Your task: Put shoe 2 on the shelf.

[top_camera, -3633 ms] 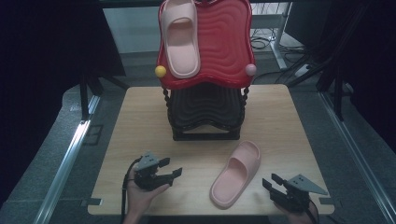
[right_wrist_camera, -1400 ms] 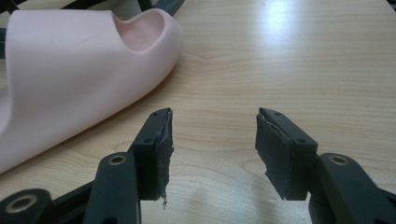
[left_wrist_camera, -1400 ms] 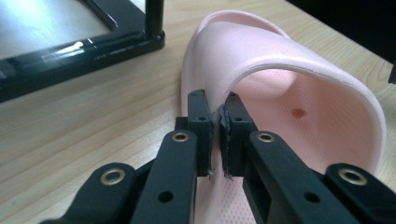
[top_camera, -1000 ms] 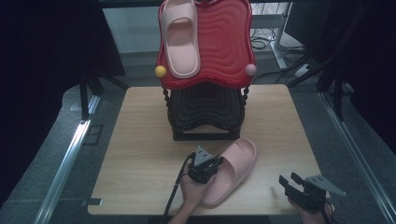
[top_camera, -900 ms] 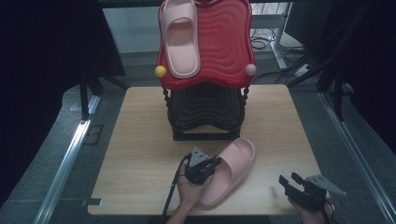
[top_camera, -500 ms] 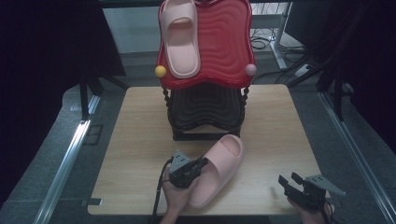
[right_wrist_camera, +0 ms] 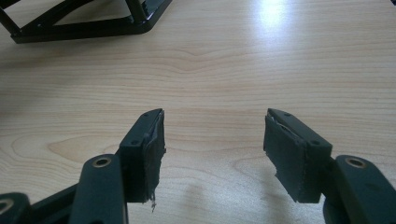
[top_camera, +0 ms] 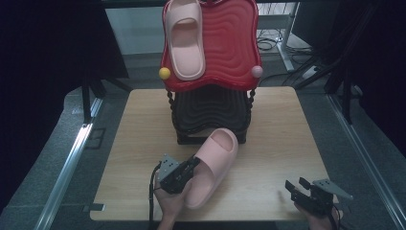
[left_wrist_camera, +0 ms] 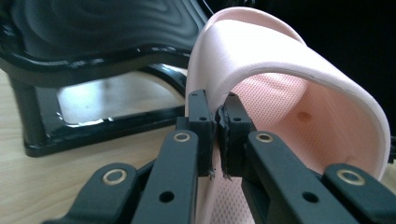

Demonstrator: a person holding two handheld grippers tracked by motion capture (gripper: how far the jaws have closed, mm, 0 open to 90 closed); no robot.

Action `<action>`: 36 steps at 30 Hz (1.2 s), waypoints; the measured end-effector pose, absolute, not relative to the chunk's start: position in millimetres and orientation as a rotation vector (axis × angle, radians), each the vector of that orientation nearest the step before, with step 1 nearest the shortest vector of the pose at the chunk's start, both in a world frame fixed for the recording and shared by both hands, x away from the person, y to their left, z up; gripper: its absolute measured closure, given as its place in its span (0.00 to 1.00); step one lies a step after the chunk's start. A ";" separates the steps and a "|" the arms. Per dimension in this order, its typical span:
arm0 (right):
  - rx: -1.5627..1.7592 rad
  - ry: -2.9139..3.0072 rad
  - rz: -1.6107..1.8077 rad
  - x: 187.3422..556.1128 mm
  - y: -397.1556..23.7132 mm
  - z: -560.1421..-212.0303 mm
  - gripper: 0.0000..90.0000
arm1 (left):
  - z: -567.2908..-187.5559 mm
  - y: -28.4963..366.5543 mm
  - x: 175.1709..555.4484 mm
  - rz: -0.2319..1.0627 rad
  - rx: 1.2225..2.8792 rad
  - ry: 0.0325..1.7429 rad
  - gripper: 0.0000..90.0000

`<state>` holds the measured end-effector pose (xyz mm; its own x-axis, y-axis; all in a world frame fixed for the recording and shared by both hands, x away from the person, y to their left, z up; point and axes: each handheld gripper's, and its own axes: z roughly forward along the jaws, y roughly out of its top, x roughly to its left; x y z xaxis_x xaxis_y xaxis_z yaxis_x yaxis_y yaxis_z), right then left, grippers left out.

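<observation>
A pink slipper (top_camera: 213,163) lies slanted on the wooden table (top_camera: 282,124), its toe end up against the black base of the rack (top_camera: 210,112). My left gripper (top_camera: 190,166) is shut on the slipper's side edge near the strap; the left gripper view has the pink strap (left_wrist_camera: 280,65) arching over the jaws, which pinch the rim (left_wrist_camera: 218,135). A second pink slipper (top_camera: 184,40) rests on the red wavy shelf (top_camera: 230,43) on top of the rack. My right gripper (top_camera: 298,187) is open near the table's front right corner, with bare wood between its fingers (right_wrist_camera: 212,140).
A yellow knob (top_camera: 164,73) and a pink knob (top_camera: 257,72) stick out at the red shelf's lower corners. The rack's black frame (right_wrist_camera: 84,23) shows at the top left of the right gripper view. Dark floor, metal rails and cables surround the table.
My left gripper went from the front left of the table to the slipper and shut on its edge. The slipper then shifted left and turned, toe toward the rack. The right gripper barely moved.
</observation>
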<state>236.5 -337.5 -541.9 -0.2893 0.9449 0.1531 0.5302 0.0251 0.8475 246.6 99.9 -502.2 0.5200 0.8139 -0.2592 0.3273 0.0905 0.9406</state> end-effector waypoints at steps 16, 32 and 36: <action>1.519 1.863 1.177 238.1 -337.8 -545.1 0.41 | -481.9 108.9 238.4 0.549 1.439 1.002 0.95; 1.543 1.862 1.152 239.6 -338.4 -547.3 0.41 | -467.0 109.4 239.1 0.568 1.424 0.975 0.95; 1.543 1.861 1.161 239.5 -338.9 -546.7 0.41 | -458.9 110.4 241.0 0.586 1.414 0.964 0.95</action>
<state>239.5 -338.9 -546.7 -0.2684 0.9492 0.1642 0.5648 0.0170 0.8250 241.0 110.4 -458.9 0.5190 0.8299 -0.2047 0.2002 0.1147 0.9730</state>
